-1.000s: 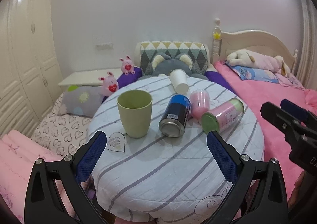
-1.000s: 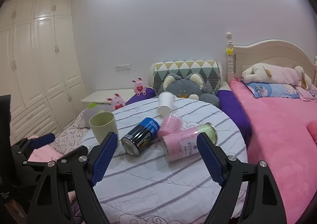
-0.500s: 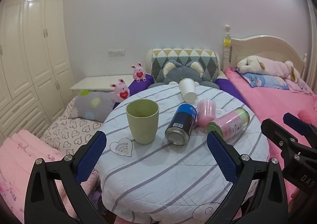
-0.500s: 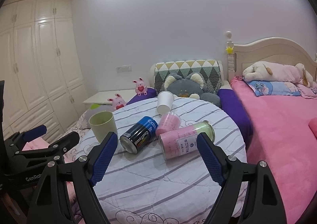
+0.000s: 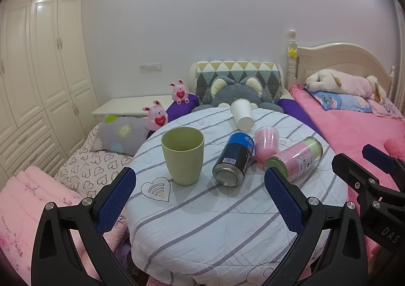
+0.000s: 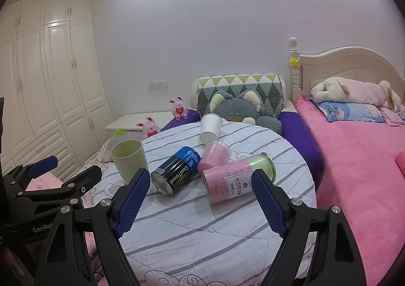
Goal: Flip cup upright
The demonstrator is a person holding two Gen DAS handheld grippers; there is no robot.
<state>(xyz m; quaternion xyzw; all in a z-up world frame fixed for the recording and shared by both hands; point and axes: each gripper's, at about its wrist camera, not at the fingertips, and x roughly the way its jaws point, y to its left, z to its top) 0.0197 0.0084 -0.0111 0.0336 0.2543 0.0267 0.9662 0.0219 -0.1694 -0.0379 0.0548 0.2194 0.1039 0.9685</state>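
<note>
Standing green cup point(image 5: 182, 155) beyond left tongs point(image 5: 200, 203)

Both wrist cams face the round table point(image 5: 227, 230) from near its front edge, left and right, sharing its top.

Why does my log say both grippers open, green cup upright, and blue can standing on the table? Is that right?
One error: the blue can lies on its side on the table, as the left wrist view shows. The rest holds: the green cup stands upright, and the left gripper and right gripper are both open.
</note>
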